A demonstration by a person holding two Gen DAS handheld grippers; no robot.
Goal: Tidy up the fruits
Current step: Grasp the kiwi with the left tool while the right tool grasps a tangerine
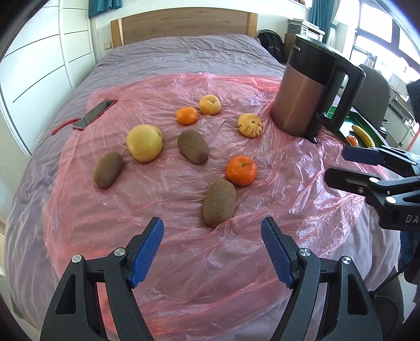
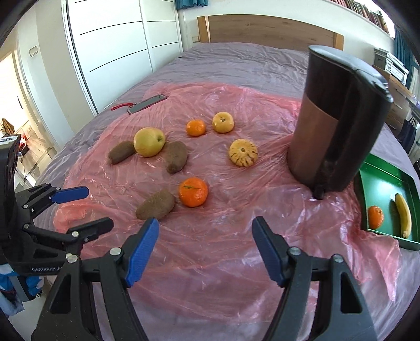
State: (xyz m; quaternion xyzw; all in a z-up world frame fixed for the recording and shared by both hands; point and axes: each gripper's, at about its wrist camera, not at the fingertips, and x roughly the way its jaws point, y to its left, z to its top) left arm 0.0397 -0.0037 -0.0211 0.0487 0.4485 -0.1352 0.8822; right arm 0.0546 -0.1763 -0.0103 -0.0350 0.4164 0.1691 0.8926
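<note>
Left claw (image 1: 212, 253): jaws stood wide apart, holding nothing, above the pink sheet (image 1: 183, 209).
Right claw (image 2: 206, 250): jaws stood wide apart, holding nothing, above the same sheet.
Near kiwi (image 1: 219, 202): lay on the sheet just ahead of the left claw, clear of both pads.
Near mandarin (image 1: 241, 170): sat just beyond the near kiwi, touching or almost touching it.
Middle kiwi (image 1: 193, 146): lay further out, on its own.
Left kiwi (image 1: 108, 169): lay near the apple (image 1: 144, 143).
Far mandarin (image 1: 186, 115): sat just beside a small yellow fruit (image 1: 209, 104).
Striped fruit (image 1: 250, 125): sat near the kettle (image 1: 309, 89).
Kettle: stood upright on the sheet's right side, handle toward the cameras.
Tray (image 2: 409, 199): green, at the right edge of the bed (image 2: 236, 60); it held a banana (image 2: 403, 214) and a third mandarin (image 2: 375, 216), slightly apart.
Phone (image 1: 95, 113): lay at the sheet's far left edge with a red cord.
Surface: a grey bed cover under the wrinkled sheet.
Room: a wooden headboard (image 1: 183, 25) and white wardrobe doors (image 2: 115, 47).
</note>
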